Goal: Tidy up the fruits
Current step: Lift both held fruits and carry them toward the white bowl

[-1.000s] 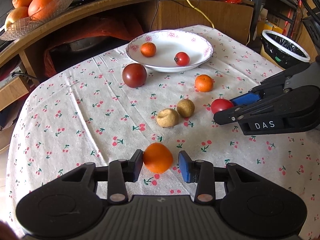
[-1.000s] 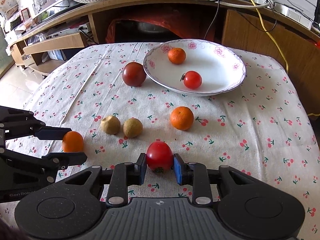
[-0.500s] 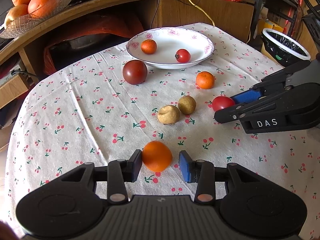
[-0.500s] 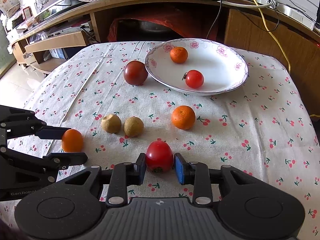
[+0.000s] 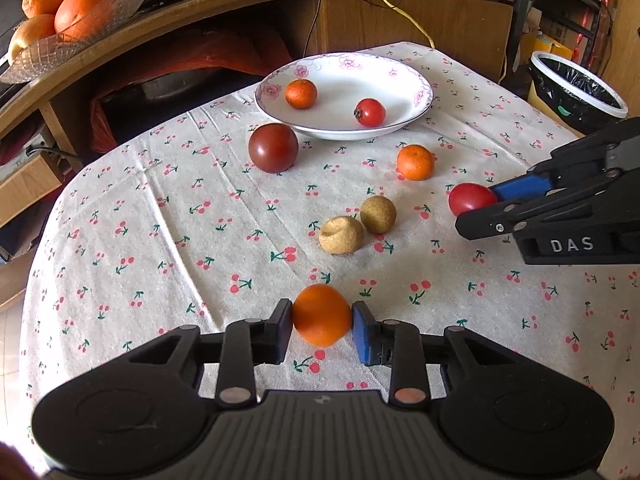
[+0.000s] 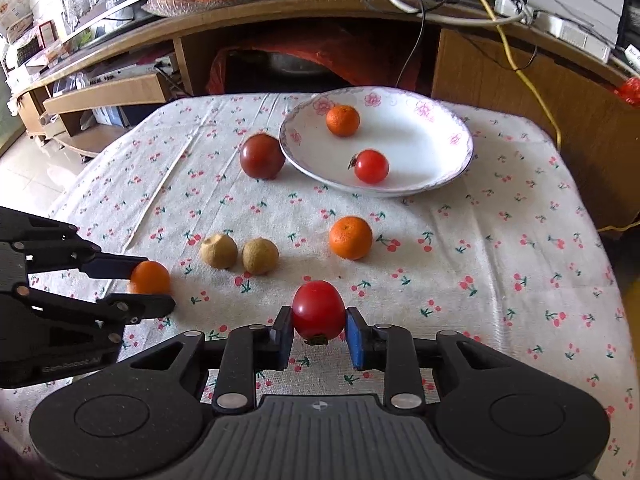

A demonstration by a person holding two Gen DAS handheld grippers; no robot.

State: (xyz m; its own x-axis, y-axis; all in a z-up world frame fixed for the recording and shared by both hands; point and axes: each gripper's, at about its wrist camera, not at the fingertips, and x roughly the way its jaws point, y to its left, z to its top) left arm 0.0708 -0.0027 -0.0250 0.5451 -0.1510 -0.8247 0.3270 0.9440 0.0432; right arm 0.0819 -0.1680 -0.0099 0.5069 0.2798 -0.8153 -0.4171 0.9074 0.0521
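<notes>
Left gripper (image 5: 322,322): clamping an orange (image 5: 321,314) above the tablecloth (image 5: 120,208). Right gripper (image 6: 318,330): clamping a red tomato (image 6: 318,310). Plate (image 6: 460,160): lying ahead of both, far side of table, nearer the right gripper.

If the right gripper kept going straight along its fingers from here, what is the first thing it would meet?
Probably the loose mandarin on the tablecloth, just right of the line. The right gripper already grips a red tomato; depth is uncertain.
</notes>
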